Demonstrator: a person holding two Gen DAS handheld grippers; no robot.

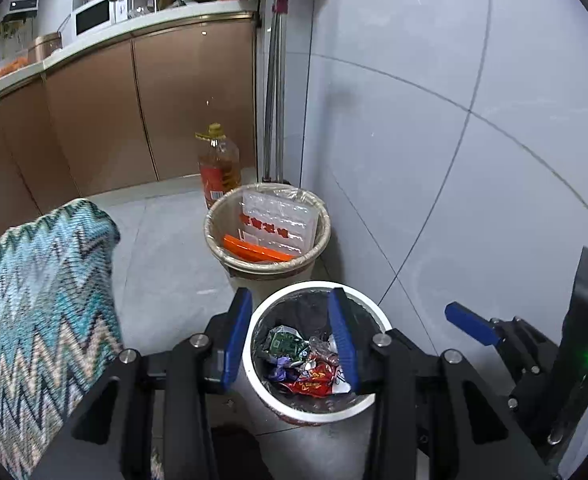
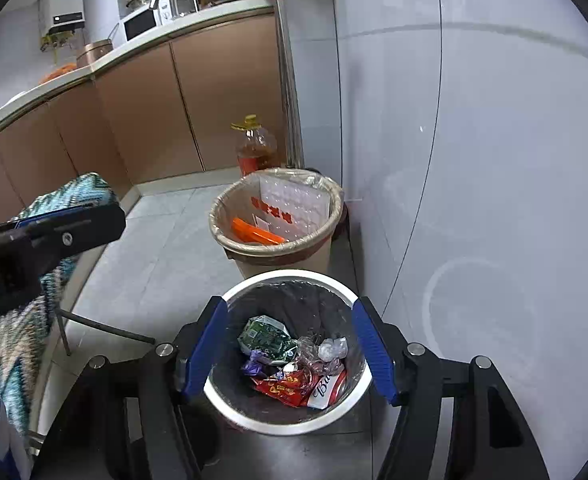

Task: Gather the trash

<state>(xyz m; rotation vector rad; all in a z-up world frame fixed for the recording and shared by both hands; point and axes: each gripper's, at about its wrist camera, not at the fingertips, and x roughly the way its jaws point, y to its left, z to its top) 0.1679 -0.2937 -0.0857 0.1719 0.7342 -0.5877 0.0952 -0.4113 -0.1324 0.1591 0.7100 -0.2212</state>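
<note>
Above white bin [image 2: 254, 420]: left tongs [image 1: 290, 340], right tongs [image 2: 290, 356] hover, both wide, empty.

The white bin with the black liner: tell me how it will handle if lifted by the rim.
The white bin is probably light: it holds only crumpled wrappers at the bottom. Its rim looks smooth and glossy, so the tongs may slip. The thin black liner looks floppy and could shift or tear if pinched alone.
</note>
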